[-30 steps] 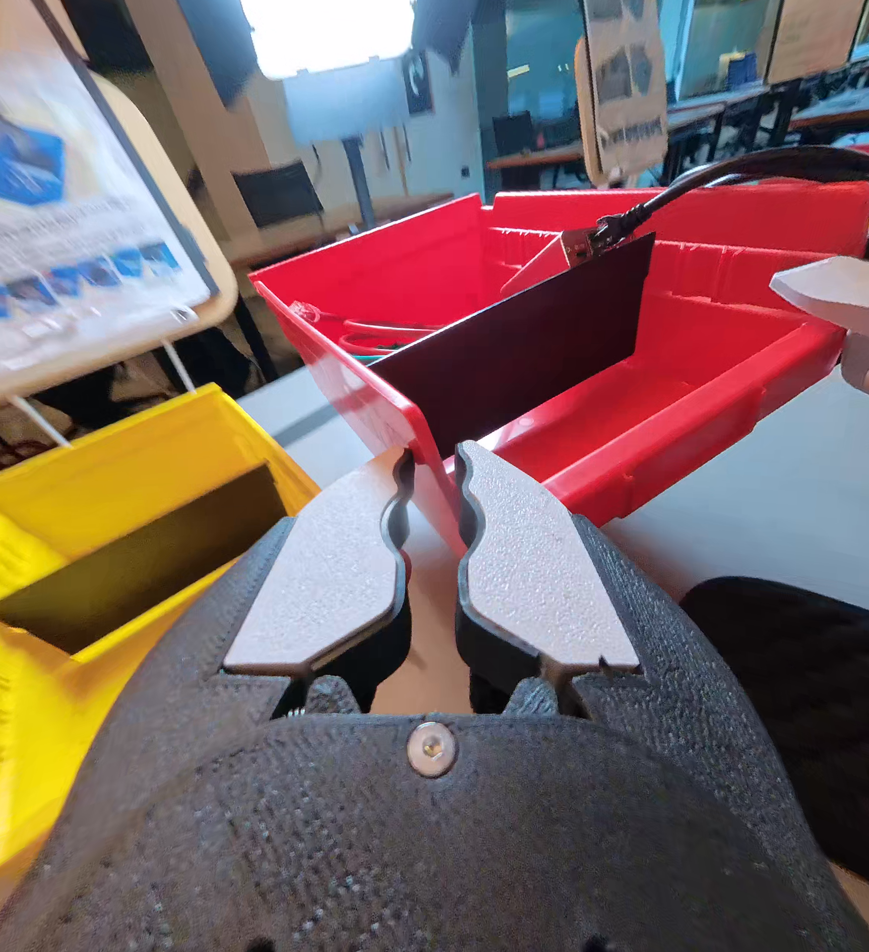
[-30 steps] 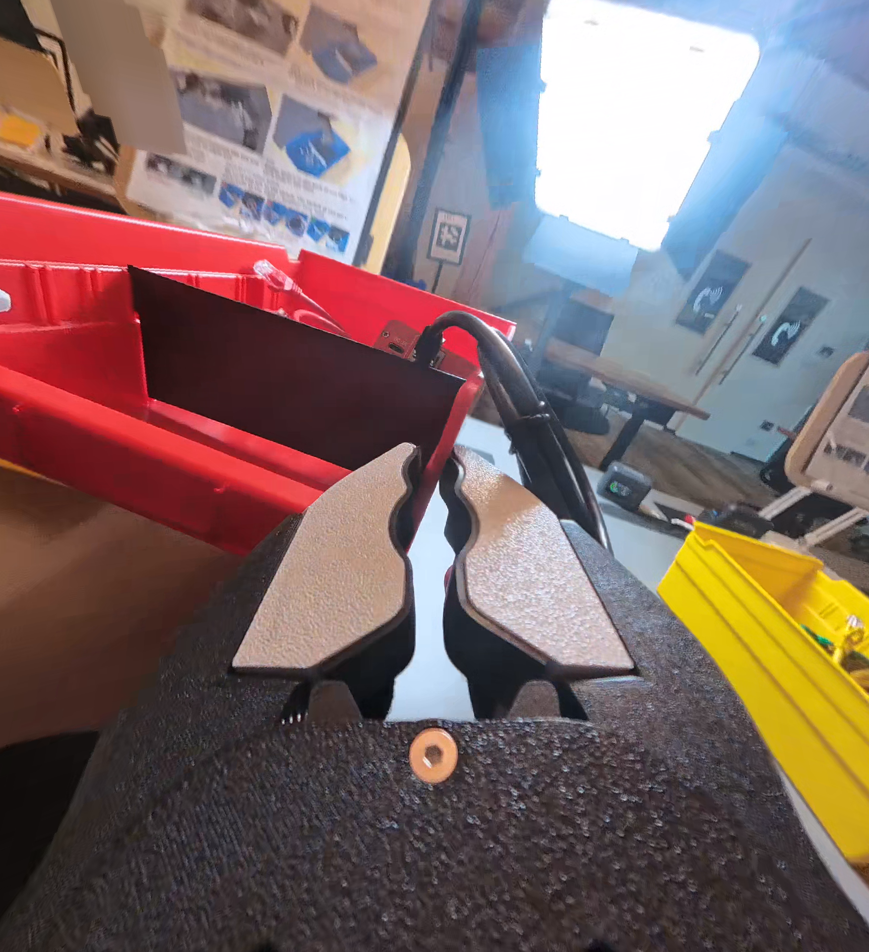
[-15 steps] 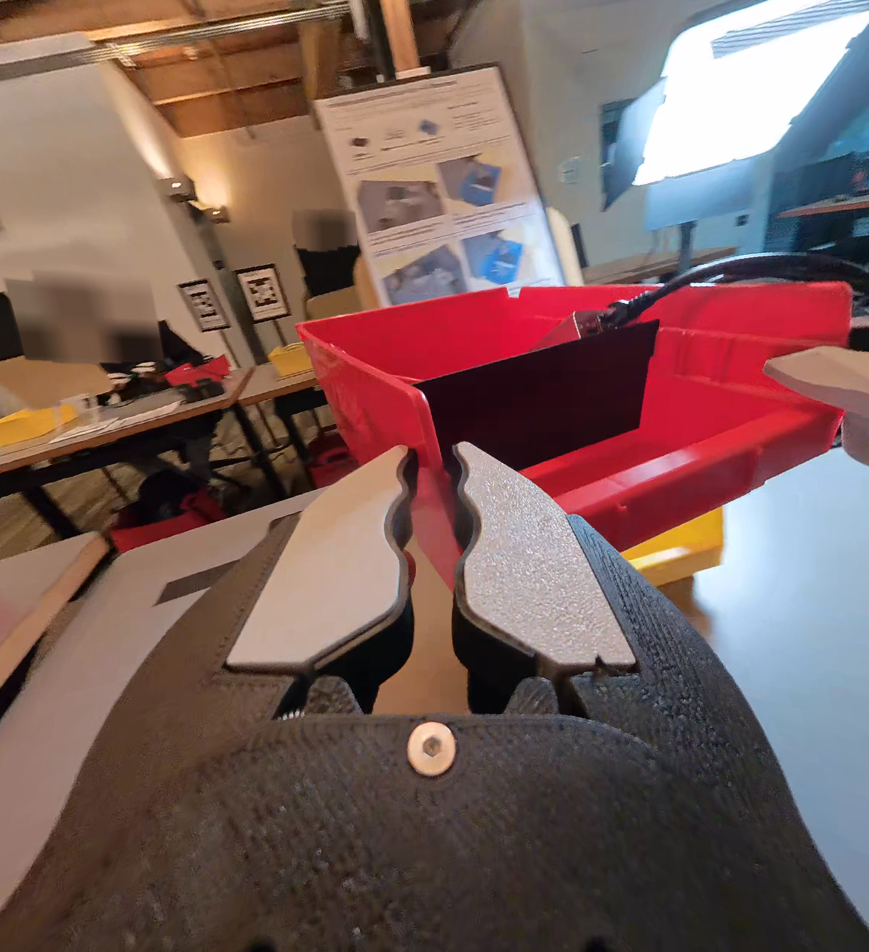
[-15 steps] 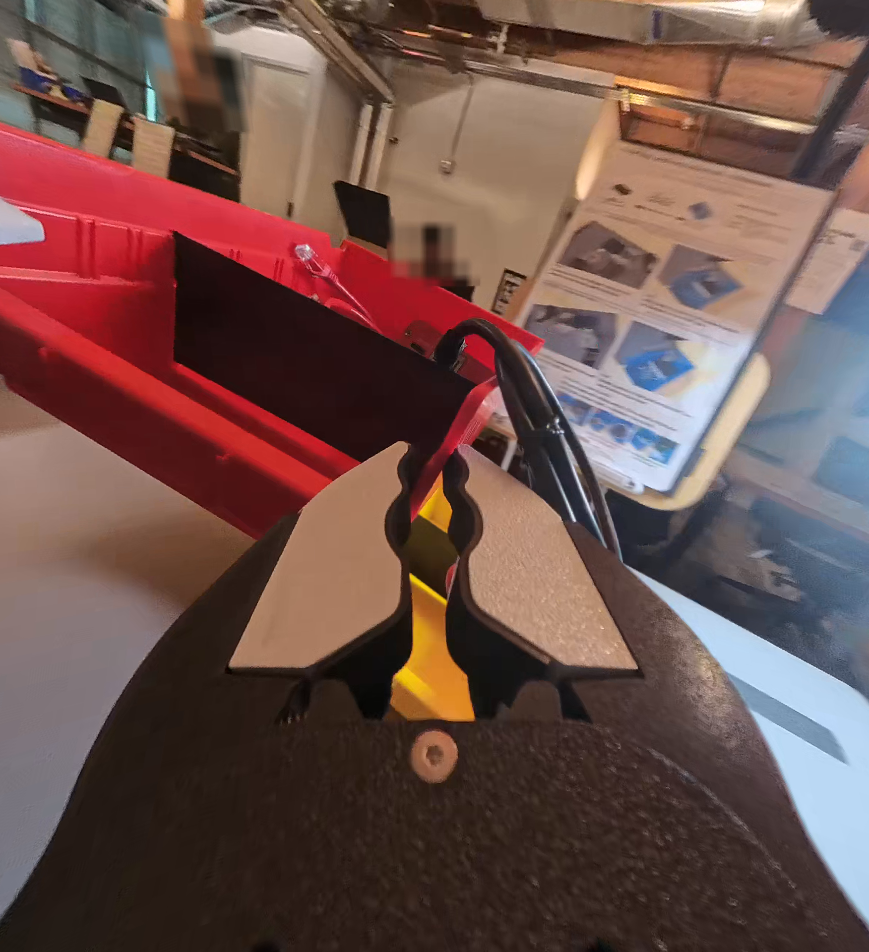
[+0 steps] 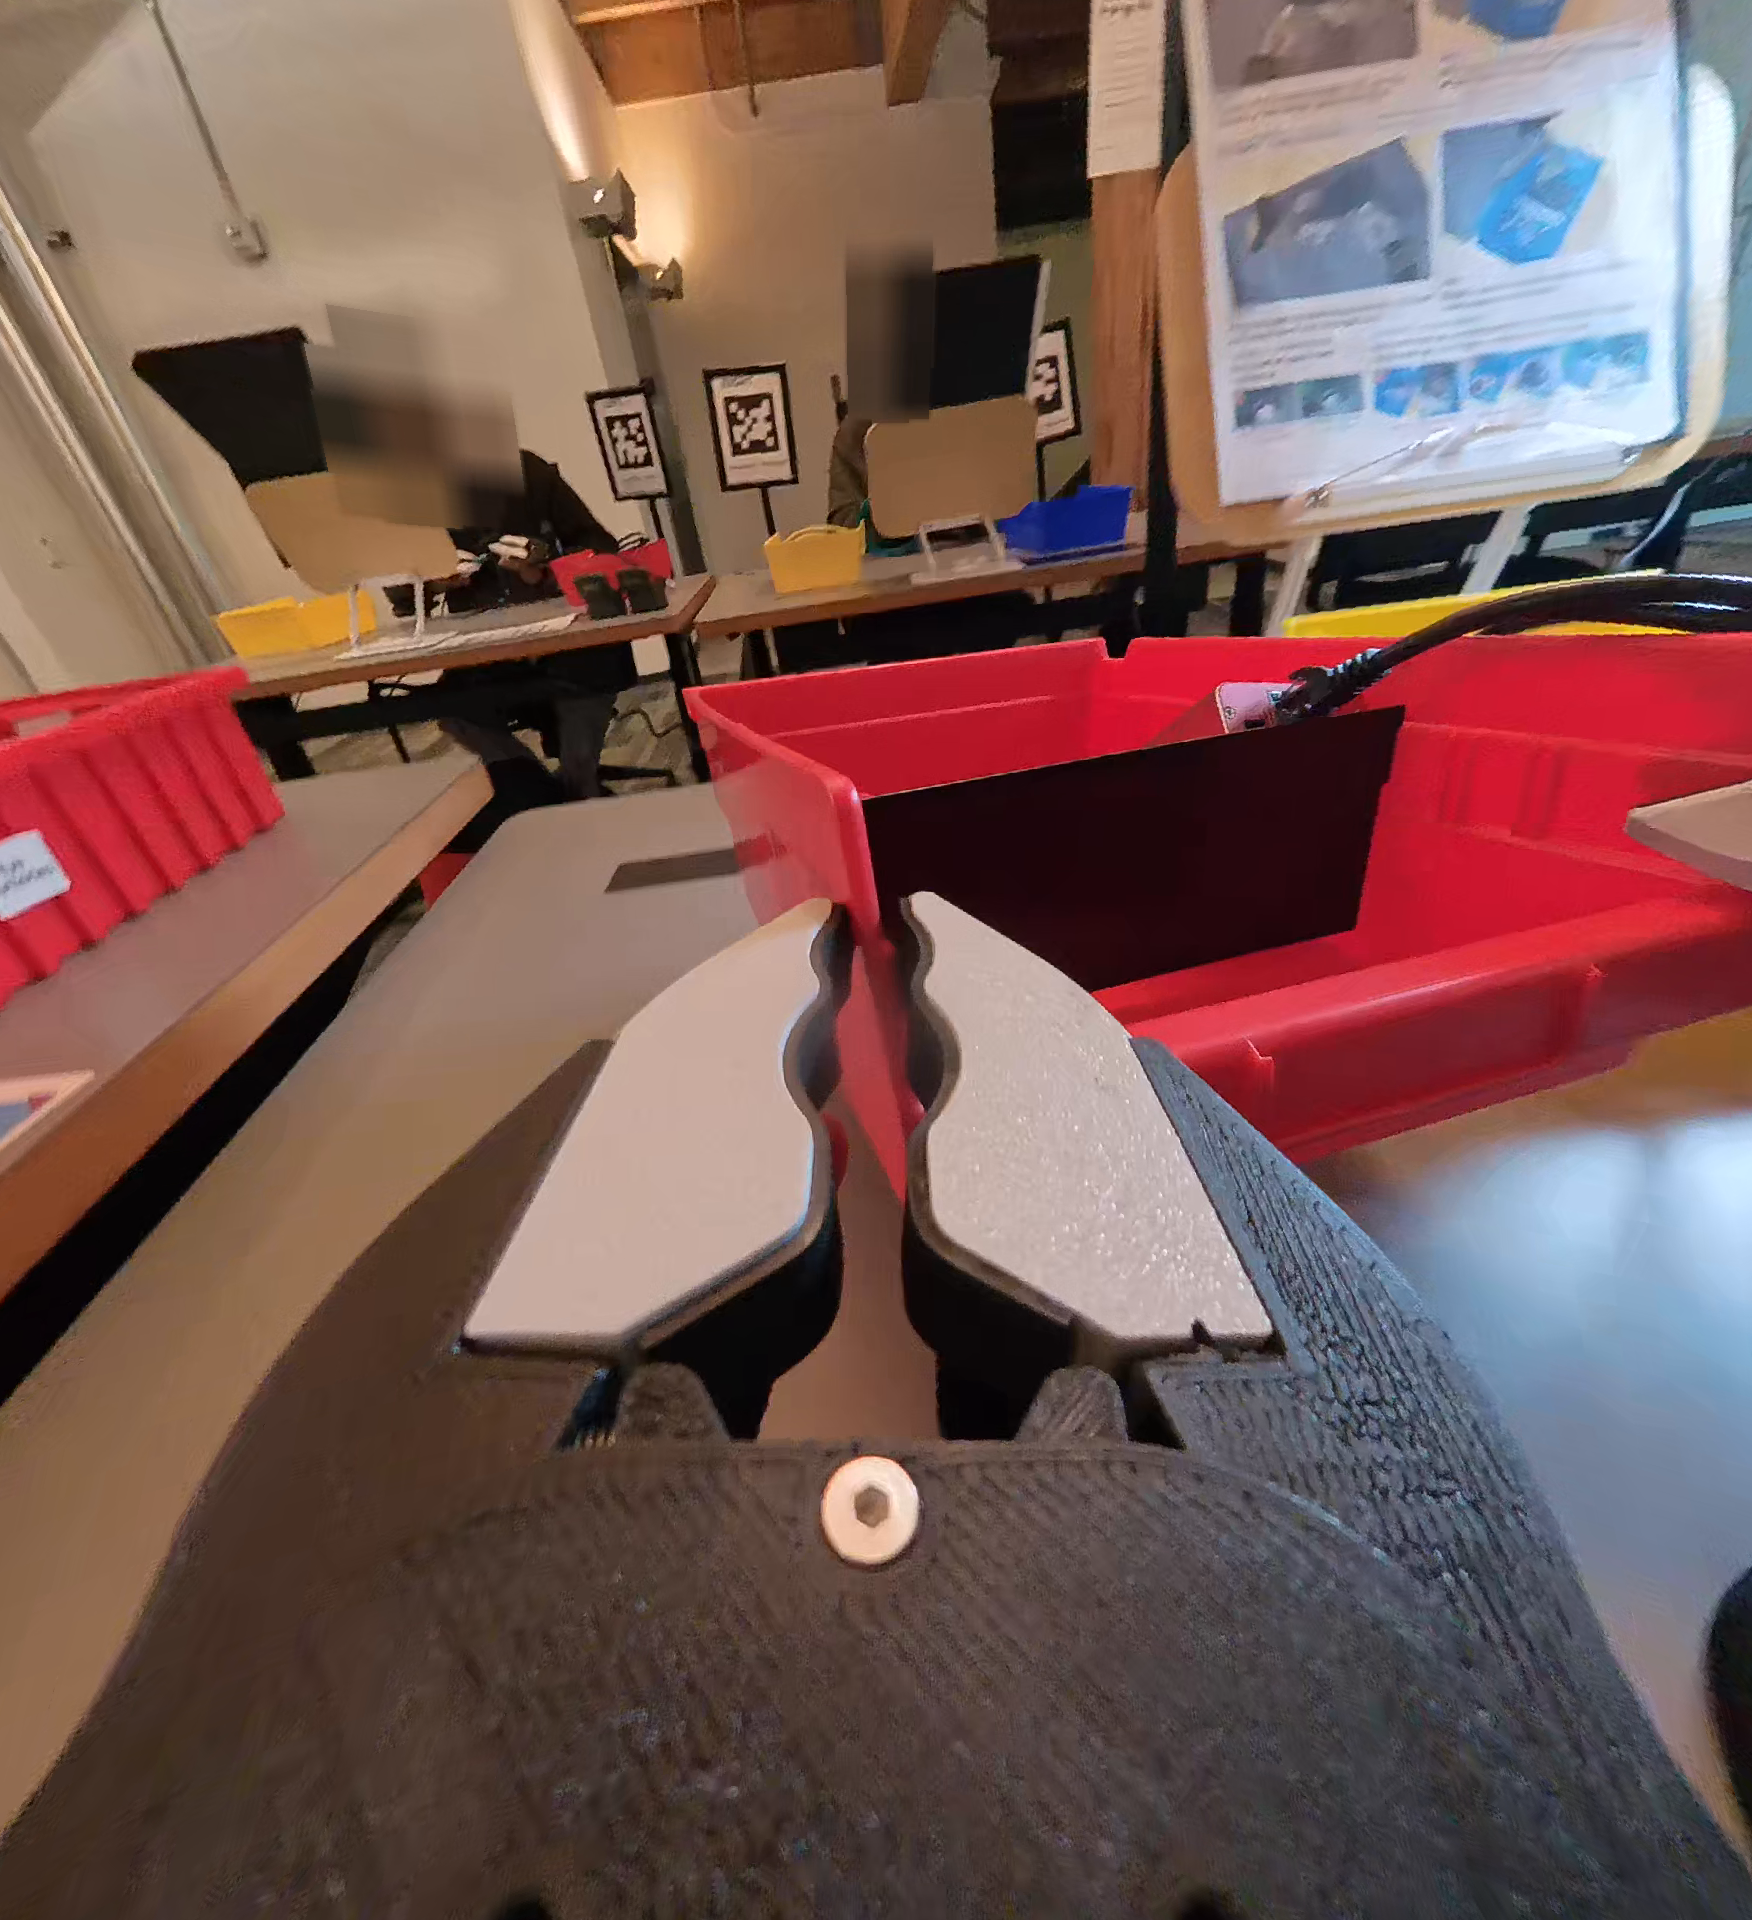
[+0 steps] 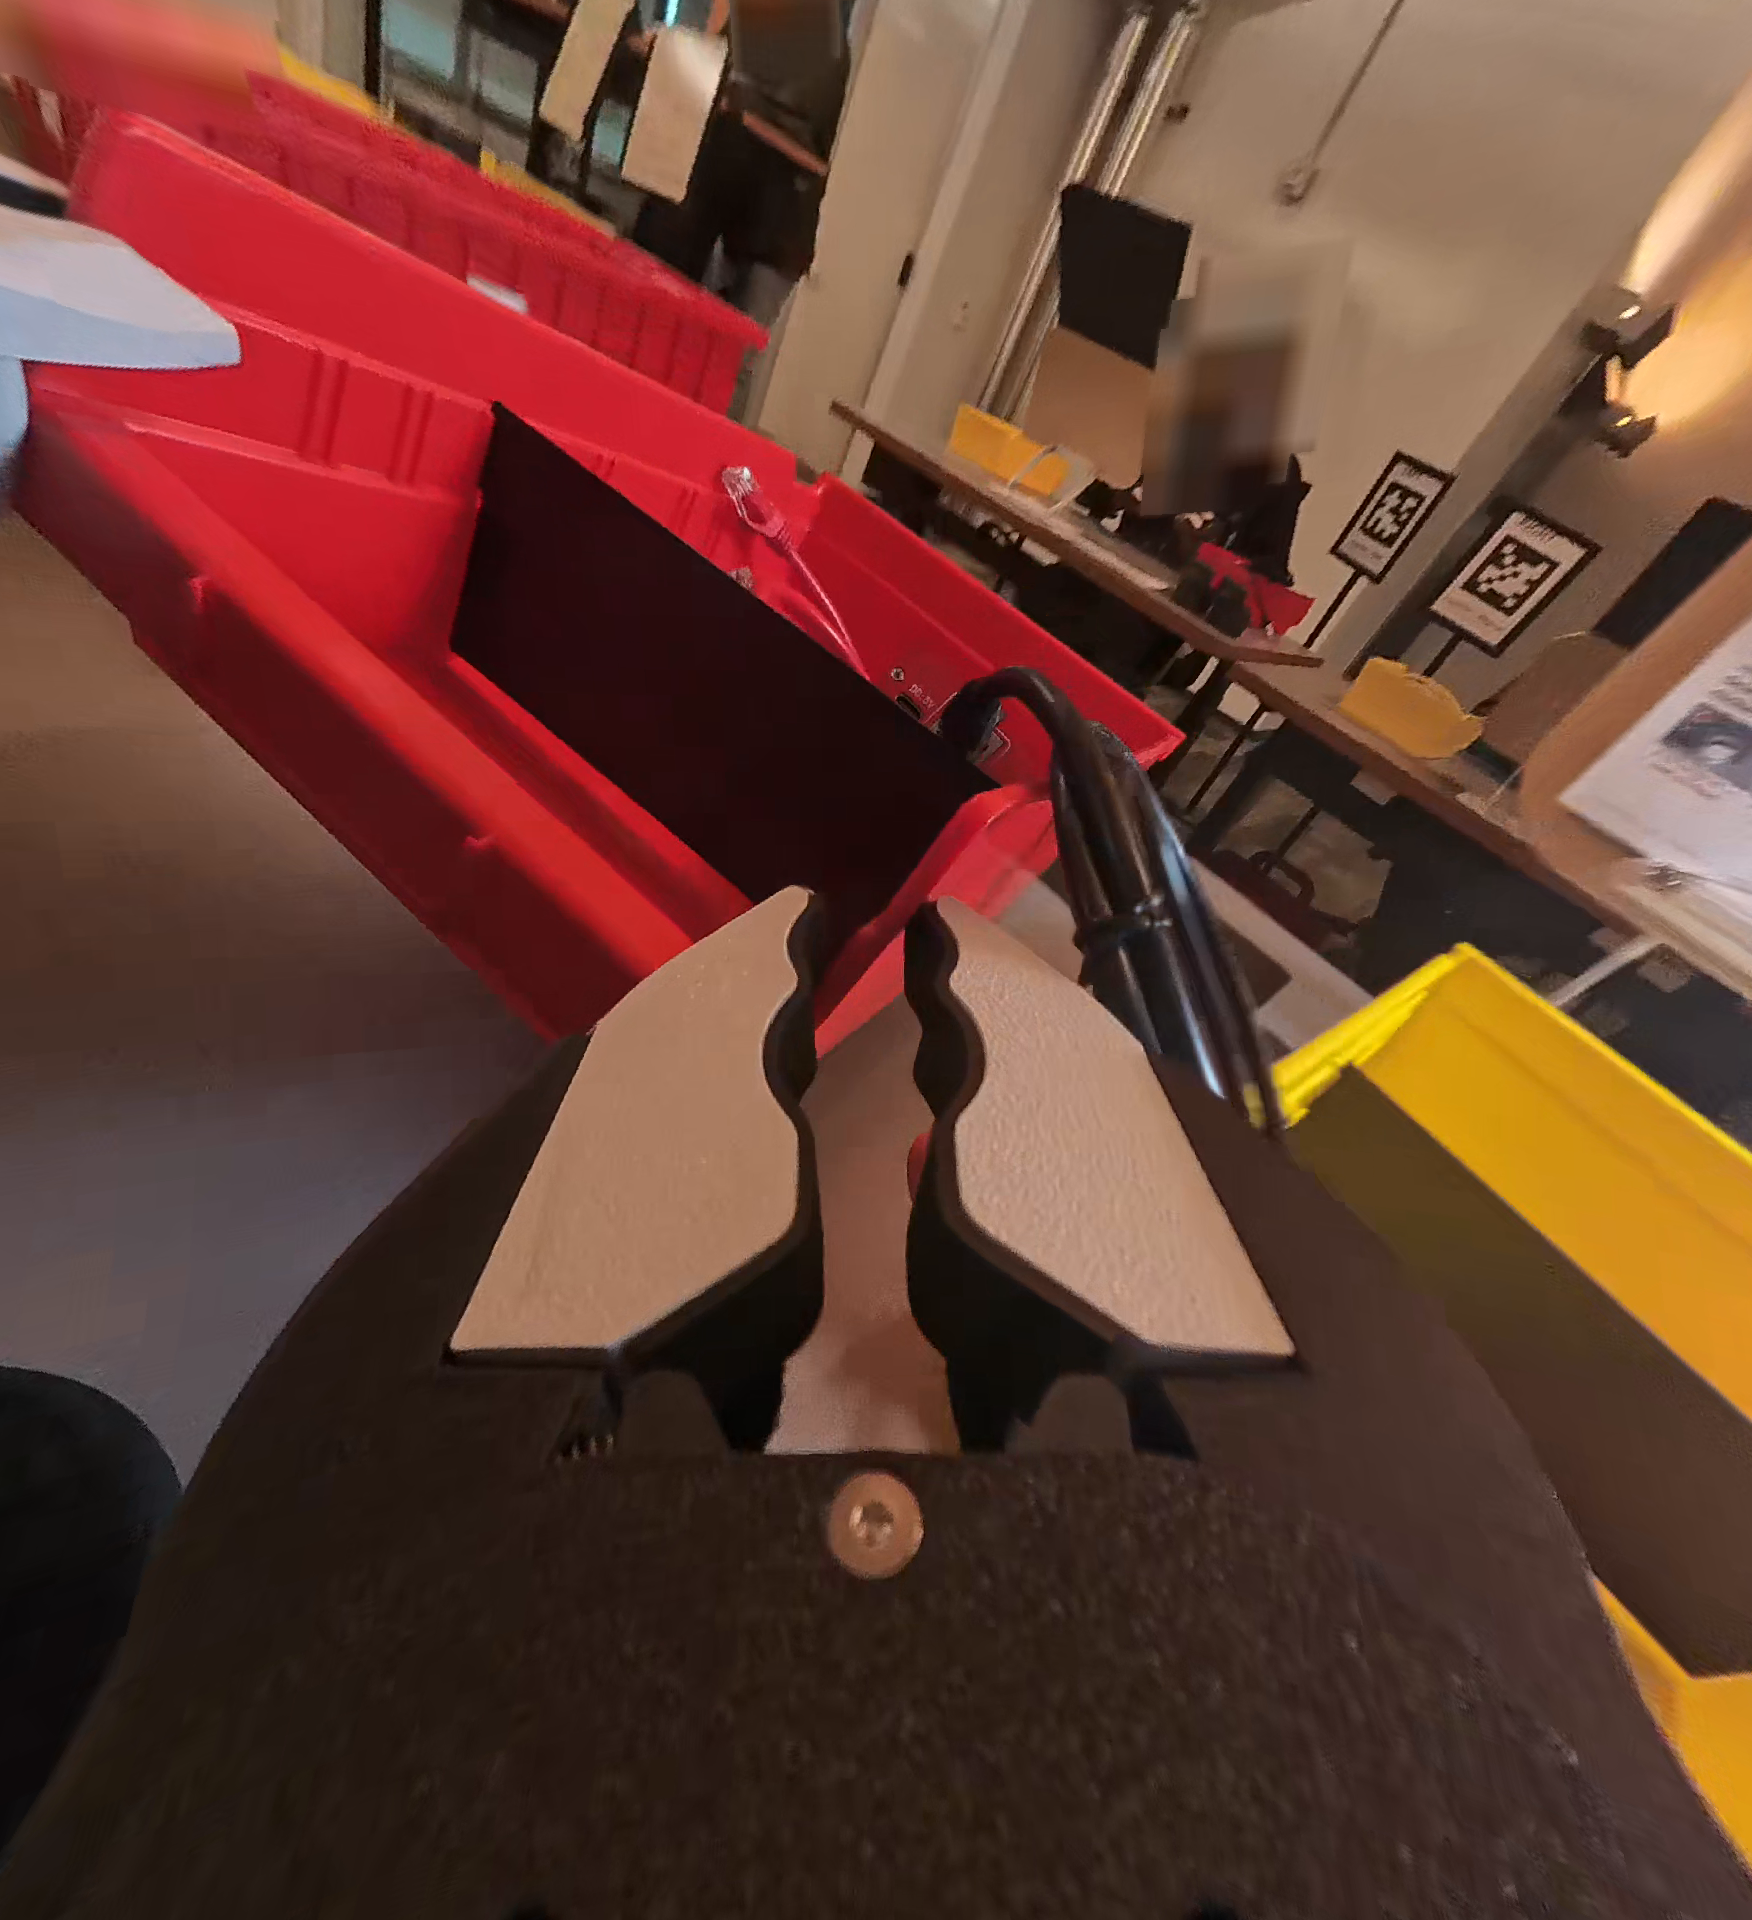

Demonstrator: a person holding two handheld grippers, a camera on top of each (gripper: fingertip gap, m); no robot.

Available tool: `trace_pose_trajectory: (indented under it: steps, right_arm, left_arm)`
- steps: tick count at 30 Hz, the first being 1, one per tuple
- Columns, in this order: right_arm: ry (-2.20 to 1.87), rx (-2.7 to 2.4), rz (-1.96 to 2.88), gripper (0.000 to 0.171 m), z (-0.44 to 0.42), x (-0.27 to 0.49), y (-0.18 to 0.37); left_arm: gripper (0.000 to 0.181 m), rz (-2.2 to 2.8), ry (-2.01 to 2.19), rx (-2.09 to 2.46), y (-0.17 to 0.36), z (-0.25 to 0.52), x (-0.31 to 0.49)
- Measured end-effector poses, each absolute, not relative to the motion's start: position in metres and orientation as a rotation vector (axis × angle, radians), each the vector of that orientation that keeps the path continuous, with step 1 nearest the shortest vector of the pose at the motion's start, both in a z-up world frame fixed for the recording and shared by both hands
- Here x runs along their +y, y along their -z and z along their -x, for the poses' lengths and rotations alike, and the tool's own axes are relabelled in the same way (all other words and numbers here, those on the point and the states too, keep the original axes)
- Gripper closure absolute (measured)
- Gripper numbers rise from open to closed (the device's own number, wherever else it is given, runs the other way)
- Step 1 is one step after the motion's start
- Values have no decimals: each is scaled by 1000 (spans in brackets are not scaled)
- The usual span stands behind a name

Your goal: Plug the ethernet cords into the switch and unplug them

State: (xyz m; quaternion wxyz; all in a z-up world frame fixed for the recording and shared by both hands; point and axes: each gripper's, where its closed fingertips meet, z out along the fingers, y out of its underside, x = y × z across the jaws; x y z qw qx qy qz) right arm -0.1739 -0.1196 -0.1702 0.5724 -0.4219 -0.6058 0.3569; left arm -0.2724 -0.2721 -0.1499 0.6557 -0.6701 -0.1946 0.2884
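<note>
A red bin [image 5: 1474, 966] with a black divider [image 5: 1121, 831] stands across it. Behind the divider a pinkish switch [image 5: 1241, 712] leans, with a black cable [image 5: 1578, 603] plugged in. My left gripper [image 5: 867, 914] is shut on the bin's left wall. In the right wrist view my right gripper [image 6: 861, 914] is shut on the right wall of the bin [image 6: 436, 790]. The switch [image 6: 913, 696], the black cable [image 6: 1111, 831] and a red ethernet cord with a clear plug [image 6: 752, 499] show behind the divider [image 6: 685, 686].
A yellow bin [image 6: 1578, 1174] stands close on the right of my right gripper. Red ribbed crates [image 5: 82, 810] sit on a table to the left. A poster board [image 5: 1423, 239] stands behind the bin. Farther tables hold small bins, with people seated there. My right fingertips sit around 20 cm from my left ones.
Both grippers have swung round with the red bin held between them, so the room behind has shifted. The yellow bin, earlier by my left gripper, now lies by my right gripper.
</note>
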Motion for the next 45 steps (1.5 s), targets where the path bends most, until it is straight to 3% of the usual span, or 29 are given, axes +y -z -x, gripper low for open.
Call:
trace_pose_trajectory:
  steps: [9, 11, 14, 17, 20, 22, 26, 28, 29, 30, 31, 45]
  right_arm:
    - [-744, -1733, 1117, 150, 199, -138, 230]
    - [-766, -1794, 1143, 150, 191, -144, 242]
    - [-764, -1888, 1118, 136, 161, -151, 242]
    - [-852, -1994, 1130, 136, 120, -149, 223]
    - [-794, -2010, 1149, 135, 90, -102, 200]
    - [-598, -2021, 1145, 125, 81, -51, 200]
    - [-245, -2175, 1147, 106, 79, 19, 239]
    - [-147, -2249, 1136, 111, 85, 33, 263]
    - [-119, -2259, 1151, 133, 89, 39, 272]
    - [-125, -2293, 1163, 139, 89, 40, 280]
    - [-139, -2310, 1149, 140, 89, 41, 281]
    - [-56, -2109, 1298, 138, -60, 105, 275]
  left_arm:
    - [176, 1635, -672, -654, 206, 313, -287]
    - [160, 1774, -566, -660, 230, 313, -281]
    - [144, 1720, -602, -584, 210, 307, -284]
    - [138, 1753, -750, -413, 179, 296, -286]
    - [140, 1978, -672, -226, 182, 268, -267]
    - [132, 2116, -576, -116, 195, 249, -251]
    - [134, 2323, -526, 158, 232, 224, -220]
    - [135, 2413, -571, 311, 254, 223, -208]
    - [135, 2452, -587, 367, 264, 224, -204]
    - [136, 2473, -613, 415, 272, 227, -199]
    - [145, 2469, -669, 450, 274, 232, -195]
    - [148, 2330, -721, 588, 274, 230, -174]
